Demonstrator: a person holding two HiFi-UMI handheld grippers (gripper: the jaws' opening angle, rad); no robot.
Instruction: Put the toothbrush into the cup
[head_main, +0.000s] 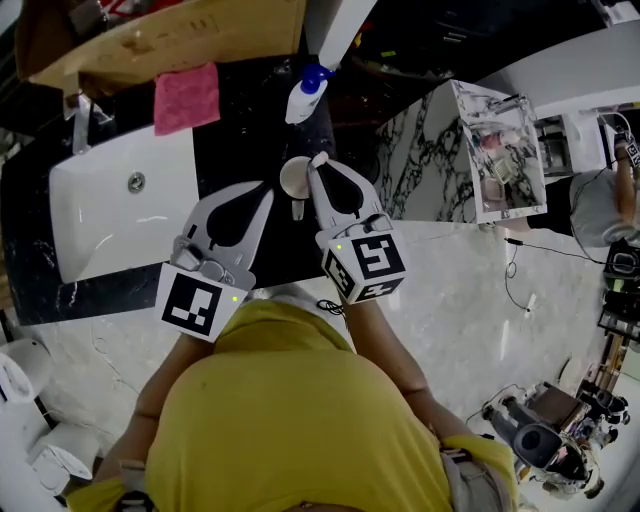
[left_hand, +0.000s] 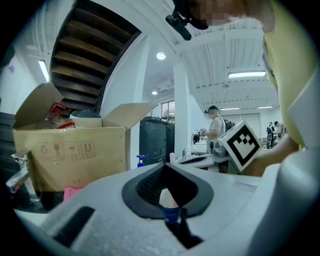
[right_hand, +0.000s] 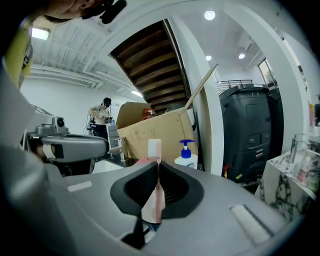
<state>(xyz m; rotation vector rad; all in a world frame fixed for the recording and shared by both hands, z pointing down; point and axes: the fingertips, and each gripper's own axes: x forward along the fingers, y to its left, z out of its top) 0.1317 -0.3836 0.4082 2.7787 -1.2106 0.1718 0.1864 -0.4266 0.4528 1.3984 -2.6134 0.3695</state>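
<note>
My right gripper (head_main: 318, 162) is shut on a pink toothbrush (right_hand: 154, 148), which stands upright between the jaws with its white bristles above the tips. A pale cup (head_main: 293, 177) sits on the black counter (head_main: 245, 140), just left of the right gripper's tips. In the right gripper view the cup (right_hand: 149, 210) shows low through the jaw opening. My left gripper (head_main: 266, 194) hangs beside it, to the cup's lower left, its jaws meeting at the tips with nothing between them. In the left gripper view (left_hand: 164, 163) the cup (left_hand: 167, 198) also shows through the opening.
A white sink (head_main: 110, 215) with a faucet (head_main: 80, 122) lies to the left. Behind the cup are a pink cloth (head_main: 186, 97), a white pump bottle with a blue top (head_main: 305, 95) and a cardboard box (head_main: 170, 35). A clear organizer (head_main: 503, 160) stands on the marble ledge at right.
</note>
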